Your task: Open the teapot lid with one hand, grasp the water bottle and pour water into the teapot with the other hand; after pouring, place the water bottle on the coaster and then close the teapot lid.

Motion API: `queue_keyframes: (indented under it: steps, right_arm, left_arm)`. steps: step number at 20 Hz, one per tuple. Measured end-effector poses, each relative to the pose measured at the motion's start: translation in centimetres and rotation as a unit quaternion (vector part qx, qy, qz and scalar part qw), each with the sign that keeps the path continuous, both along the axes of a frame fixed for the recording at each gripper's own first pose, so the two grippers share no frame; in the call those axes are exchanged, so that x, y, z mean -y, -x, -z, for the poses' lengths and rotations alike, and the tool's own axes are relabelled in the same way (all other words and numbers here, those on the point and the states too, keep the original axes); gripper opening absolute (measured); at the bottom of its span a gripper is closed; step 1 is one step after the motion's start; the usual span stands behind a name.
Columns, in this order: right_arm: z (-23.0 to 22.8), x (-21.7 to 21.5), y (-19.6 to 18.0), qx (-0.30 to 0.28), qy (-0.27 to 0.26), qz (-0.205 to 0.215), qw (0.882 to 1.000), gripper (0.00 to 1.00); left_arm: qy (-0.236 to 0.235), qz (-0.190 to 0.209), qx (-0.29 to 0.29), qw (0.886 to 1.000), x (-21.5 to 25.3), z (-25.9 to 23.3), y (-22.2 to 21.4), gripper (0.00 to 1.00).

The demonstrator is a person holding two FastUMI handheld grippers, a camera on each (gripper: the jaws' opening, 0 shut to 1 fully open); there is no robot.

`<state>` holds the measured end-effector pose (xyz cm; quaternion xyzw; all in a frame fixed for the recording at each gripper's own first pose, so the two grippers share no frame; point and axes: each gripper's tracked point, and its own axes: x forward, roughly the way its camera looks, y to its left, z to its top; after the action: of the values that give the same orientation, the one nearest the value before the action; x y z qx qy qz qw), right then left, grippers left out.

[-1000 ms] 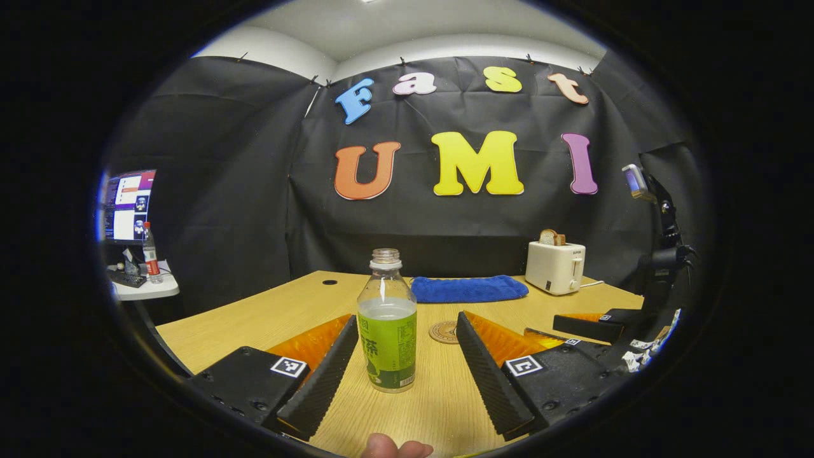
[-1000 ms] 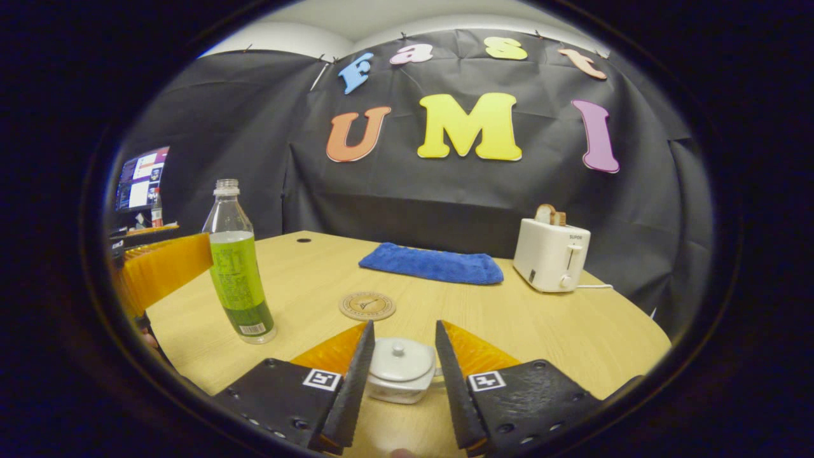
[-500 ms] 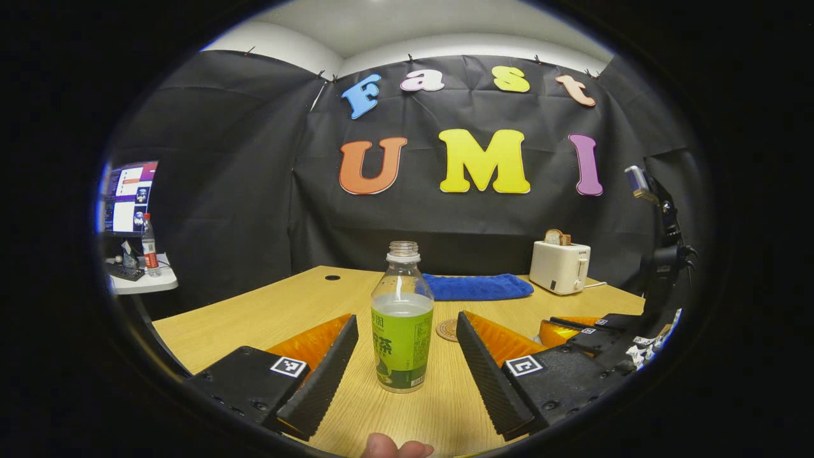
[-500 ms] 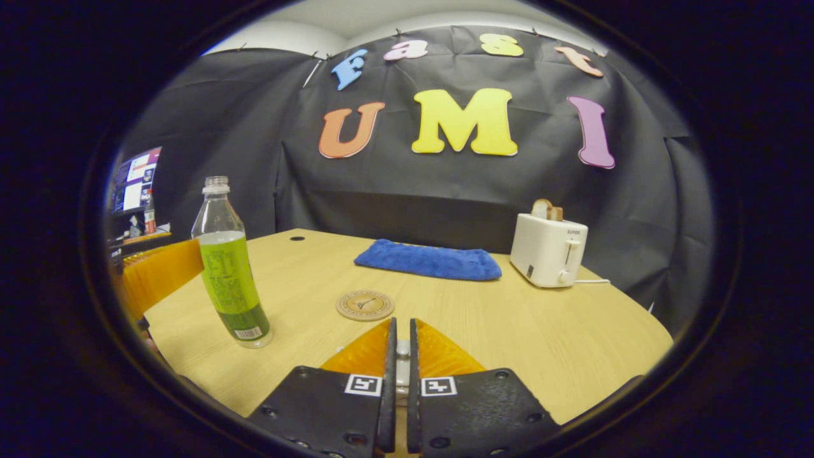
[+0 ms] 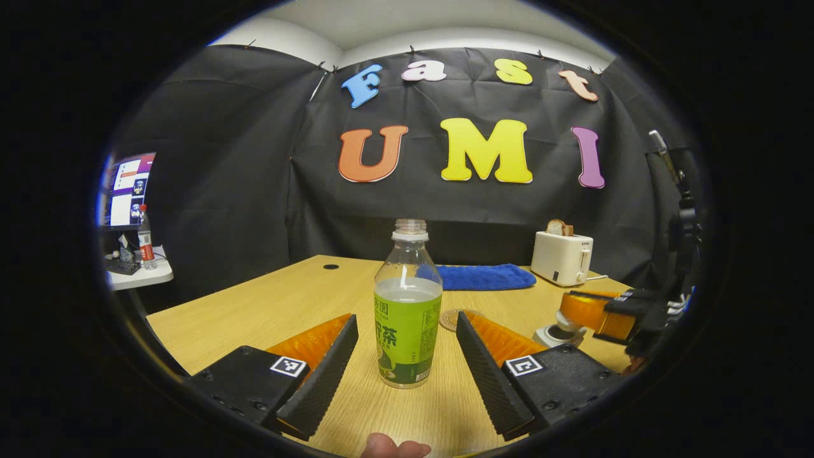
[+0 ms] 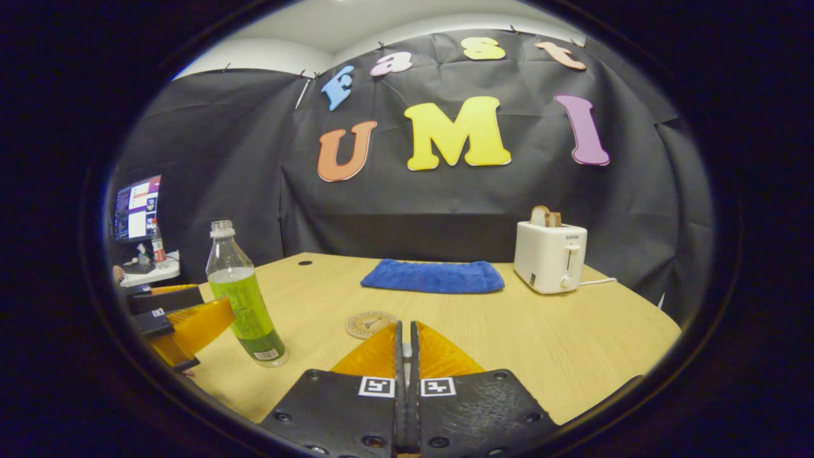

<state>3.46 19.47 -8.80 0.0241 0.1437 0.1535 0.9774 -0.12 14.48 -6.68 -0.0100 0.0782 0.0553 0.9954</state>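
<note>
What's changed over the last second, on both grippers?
The right gripper closed from open around the lid's knob, and in the left gripper view it now holds the lid raised over the teapot. The left gripper is still open; the bottle looks closer between its fingers, untouched. Coaster, towel and toaster stayed put.

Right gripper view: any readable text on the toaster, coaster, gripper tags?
"SUPOR": small brand mark on the toaster front, faint.
Coaster: round emblem, too small to read.
Right gripper tags: square black-and-white marker patterns, no words.
</note>
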Motion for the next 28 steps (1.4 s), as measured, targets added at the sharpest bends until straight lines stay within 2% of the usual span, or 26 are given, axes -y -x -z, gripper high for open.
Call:
queue_keyframes:
  steps: [1, 11, 18, 20, 25, 28]
  right_arm:
    - [-0.4, 0.3, 0.1, 0.002, 0.0, 0.001, 1.0, 0.0]
    - [-1.9, 5.3, 0.8, 0.015, 0.015, 0.028, 0.999, 0.0]
    - [-2.5, 7.5, 0.8, 0.03, 0.002, 0.034, 0.999, 0.0]
    - [-2.0, 7.7, 0.9, 0.023, -0.001, 0.032, 0.999, 0.0]
    - [-2.4, 9.0, 0.9, 0.02, -0.006, 0.035, 0.999, 0.0]
    - [-2.3, 9.4, 1.1, 0.018, 0.004, 0.031, 0.999, 0.0]
  left_arm:
    - [0.0, 0.0, -0.005, 1.0, 0.1, 0.5, -0.2, 0.99]
    - [0.007, -0.001, -0.033, 0.999, 0.1, 3.4, -2.7, 0.98]
    - [-0.001, -0.004, -0.034, 0.999, -0.2, 3.1, -3.2, 0.83]
    - [-0.013, 0.0, -0.05, 0.999, -0.3, 3.2, -3.5, 0.79]
    - [-0.119, 0.006, -0.059, 0.991, -0.5, 0.7, -3.6, 0.76]
    - [-0.215, 0.019, -0.075, 0.974, 0.0, 0.1, -3.4, 0.75]
